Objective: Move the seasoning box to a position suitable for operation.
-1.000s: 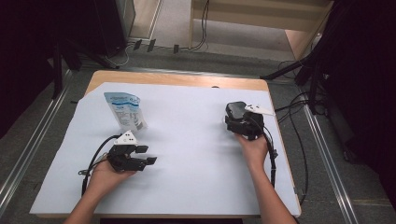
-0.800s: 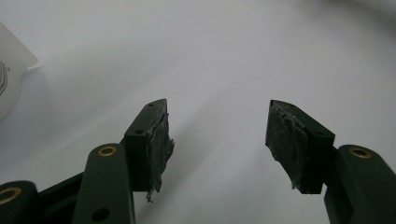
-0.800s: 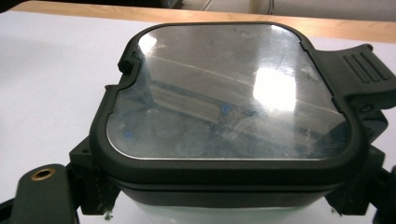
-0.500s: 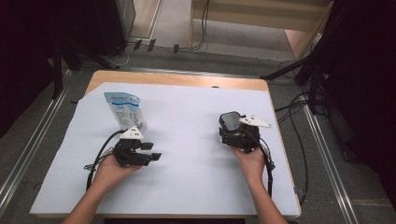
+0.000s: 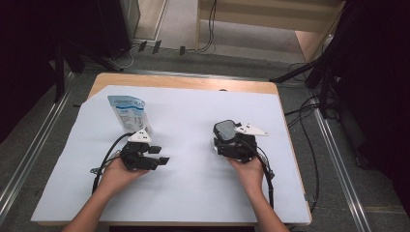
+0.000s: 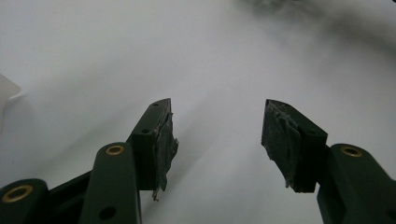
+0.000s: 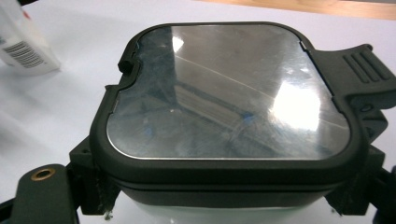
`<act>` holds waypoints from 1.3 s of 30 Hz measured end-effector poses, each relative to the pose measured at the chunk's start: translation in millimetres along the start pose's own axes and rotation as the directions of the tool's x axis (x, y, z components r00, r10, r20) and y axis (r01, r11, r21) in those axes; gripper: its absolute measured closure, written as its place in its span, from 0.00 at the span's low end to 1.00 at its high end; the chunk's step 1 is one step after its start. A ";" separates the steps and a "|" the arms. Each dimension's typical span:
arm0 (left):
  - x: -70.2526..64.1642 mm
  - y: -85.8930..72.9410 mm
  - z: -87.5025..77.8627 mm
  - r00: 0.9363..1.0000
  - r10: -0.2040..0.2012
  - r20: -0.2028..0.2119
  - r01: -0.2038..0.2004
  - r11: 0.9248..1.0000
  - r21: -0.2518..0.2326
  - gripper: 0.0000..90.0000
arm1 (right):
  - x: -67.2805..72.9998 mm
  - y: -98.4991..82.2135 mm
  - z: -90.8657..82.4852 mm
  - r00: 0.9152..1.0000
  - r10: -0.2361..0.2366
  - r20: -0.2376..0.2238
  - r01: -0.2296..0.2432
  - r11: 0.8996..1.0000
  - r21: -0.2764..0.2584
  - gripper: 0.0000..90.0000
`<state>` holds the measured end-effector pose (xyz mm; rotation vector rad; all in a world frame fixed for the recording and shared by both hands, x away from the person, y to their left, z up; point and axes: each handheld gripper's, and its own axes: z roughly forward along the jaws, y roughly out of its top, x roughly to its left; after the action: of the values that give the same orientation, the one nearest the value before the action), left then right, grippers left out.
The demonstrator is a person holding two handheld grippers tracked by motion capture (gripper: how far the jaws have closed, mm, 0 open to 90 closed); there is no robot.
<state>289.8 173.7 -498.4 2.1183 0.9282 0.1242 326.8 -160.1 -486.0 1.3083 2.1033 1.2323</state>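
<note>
Your table (image 5: 193, 203) carries a white sheet (image 5: 188, 111). The pouch (image 5: 129, 112) stands at ten o'clock on it, just beyond your left gripper (image 5: 157, 157). That left gripper's jaws stand partly open after closing a little, with nothing between the pads (image 6: 163, 140). At three o'clock, your right gripper (image 5: 227, 142) is clamped on the box (image 7: 229, 93), a black container with a shiny lid, pinched at both sides.

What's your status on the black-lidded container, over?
Right gripper shut on black-lidded container, lid closed. Left gripper open, empty. Pouch stands off left; nothing in the way.
</note>
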 end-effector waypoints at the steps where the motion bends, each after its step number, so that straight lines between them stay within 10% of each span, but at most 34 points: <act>1: 0.0 0.0 0.0 1.000 0.000 0.000 0.000 1.000 0.000 0.48 | 2.7 -0.1 1.6 1.000 -0.002 -0.006 0.002 1.000 0.002 0.18; 25: -0.4 -11.6 -9.7 0.999 -0.033 -0.014 0.033 0.999 -0.013 0.48 | 56.4 -2.9 31.7 0.988 -0.082 -0.129 0.087 0.996 0.031 0.18; 39: 0.1 -12.3 -10.0 0.999 -0.032 -0.017 0.032 0.999 -0.015 0.48 | 61.6 -10.8 32.7 0.987 -0.103 -0.120 0.106 0.994 0.020 0.17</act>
<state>279.0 185.2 -500.3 2.0914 0.9681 0.1333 312.7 -93.6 -505.0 1.1449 2.2469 1.2700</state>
